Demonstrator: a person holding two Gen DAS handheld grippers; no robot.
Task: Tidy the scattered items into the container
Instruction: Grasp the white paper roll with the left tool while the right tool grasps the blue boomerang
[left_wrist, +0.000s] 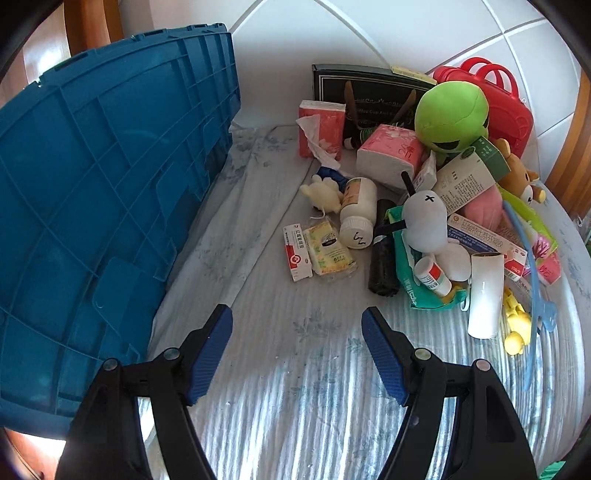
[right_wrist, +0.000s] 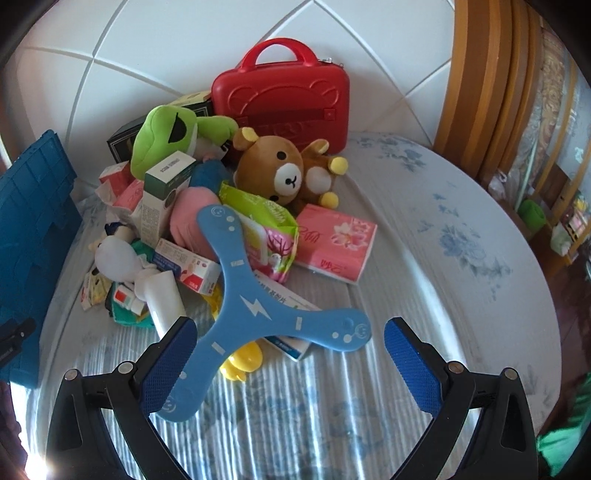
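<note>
Both our claws, left claw (left_wrist: 297, 354) and right claw (right_wrist: 290, 363), gape empty over the bed; closing carelessly on the blue boomerang (right_wrist: 243, 306) could topple the pile beside the blue crate (left_wrist: 103, 192).

Blue crate (left_wrist: 110, 184) (red case (right_wrist: 284, 107)).

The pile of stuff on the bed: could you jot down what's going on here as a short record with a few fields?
Setting: a bed with a blue-flowered sheet
Container: blue crate, beside the pile
Pile: green plush, brown bear, red case, tissue packs, medicine boxes, white bottle
Nearest item: blue boomerang, lying on top of the pile's front edge
Left gripper: open, empty, over bare sheet
Right gripper: open, one arm of the boomerang between the jaws, not gripped
Progress: no item seen moved to the crate yet
</note>
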